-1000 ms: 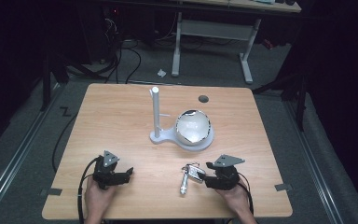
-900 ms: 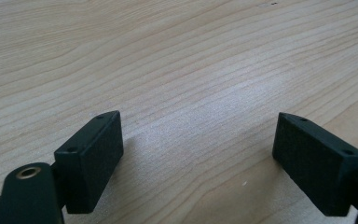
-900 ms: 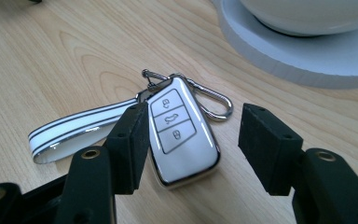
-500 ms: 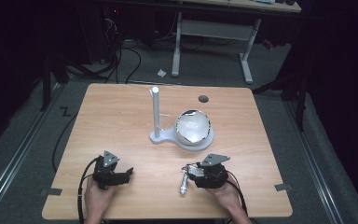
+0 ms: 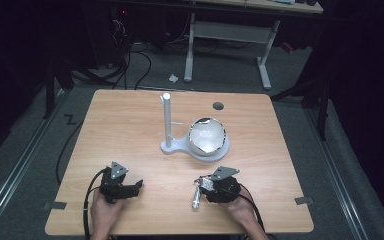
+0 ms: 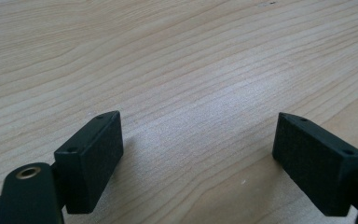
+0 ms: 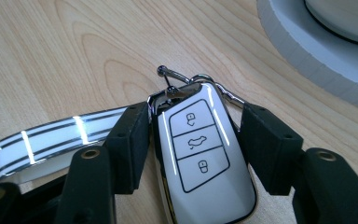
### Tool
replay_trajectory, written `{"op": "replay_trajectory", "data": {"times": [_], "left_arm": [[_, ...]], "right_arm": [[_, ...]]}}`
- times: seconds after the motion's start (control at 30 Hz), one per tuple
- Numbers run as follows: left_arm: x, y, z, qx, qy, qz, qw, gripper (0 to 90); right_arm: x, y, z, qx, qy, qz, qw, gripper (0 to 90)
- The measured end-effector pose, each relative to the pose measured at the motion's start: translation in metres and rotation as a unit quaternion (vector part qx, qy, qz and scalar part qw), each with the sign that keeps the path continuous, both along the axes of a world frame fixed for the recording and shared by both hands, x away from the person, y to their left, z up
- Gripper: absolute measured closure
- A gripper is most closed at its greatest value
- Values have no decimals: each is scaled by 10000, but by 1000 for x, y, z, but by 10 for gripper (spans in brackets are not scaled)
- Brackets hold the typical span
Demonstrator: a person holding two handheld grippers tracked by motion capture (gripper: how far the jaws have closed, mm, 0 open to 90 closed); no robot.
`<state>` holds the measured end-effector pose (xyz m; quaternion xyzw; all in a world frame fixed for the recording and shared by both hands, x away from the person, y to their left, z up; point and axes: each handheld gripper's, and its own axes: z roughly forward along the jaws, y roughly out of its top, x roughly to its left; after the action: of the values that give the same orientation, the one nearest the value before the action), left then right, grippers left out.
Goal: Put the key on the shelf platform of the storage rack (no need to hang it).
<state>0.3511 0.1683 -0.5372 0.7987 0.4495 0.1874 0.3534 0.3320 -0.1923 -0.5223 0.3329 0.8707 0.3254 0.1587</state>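
From the high view, your right gripper (image 5: 211, 186) is near the front edge of the worktop (image 5: 130, 125), with a car key (image 5: 196, 199) at its tip. Your left gripper (image 5: 125, 187) rests apart on the left. Behind them stands a white stand (image 5: 172, 145) with a post and a bowl (image 5: 207, 136), well apart from both hands.

In the left gripper view, your jaws are wide open over bare wood and hold nothing.

In the right gripper view, your jaws stand on both sides of the key (image 7: 200, 158), touching or almost touching its glossy shell. I think it can slip out if you press only lightly. The strap (image 7: 51, 140) lies beside the left jaw and could snag, and the stand base (image 7: 317, 51) is near ahead.
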Motion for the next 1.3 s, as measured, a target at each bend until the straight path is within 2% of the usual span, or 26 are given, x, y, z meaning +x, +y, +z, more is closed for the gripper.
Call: {"op": "replay_trajectory", "data": {"times": [0.27, 0.53, 0.9, 1.1, 1.17, 1.27, 1.3], "left_arm": [[0, 0, 0, 0, 1, 1, 10000, 165], [0, 0, 0, 2, 1, -1, 10000, 165], [0, 0, 0, 2, 1, -1, 10000, 165], [0, 0, 0, -2, -1, 3, 10000, 165], [0, 0, 0, -3, -2, 3, 10000, 165], [0, 0, 0, -1, -1, 3, 10000, 165], [0, 0, 0, -1, -1, 3, 10000, 165]], "right_arm": [[-1, 2, -2, -19, -138, 148, 9998, 492], [-4, 1, -3, -7, -212, 166, 9996, 502], [-7, -17, 15, 525, -335, -5, 9981, 505], [-9, -32, 27, 947, -411, -212, 9944, 504], [-9, -35, 29, 963, -440, -270, 9940, 504], [-9, -45, 39, 1169, -499, -379, 9912, 503], [-9, -45, 39, 1169, -499, -379, 9912, 503]]}}
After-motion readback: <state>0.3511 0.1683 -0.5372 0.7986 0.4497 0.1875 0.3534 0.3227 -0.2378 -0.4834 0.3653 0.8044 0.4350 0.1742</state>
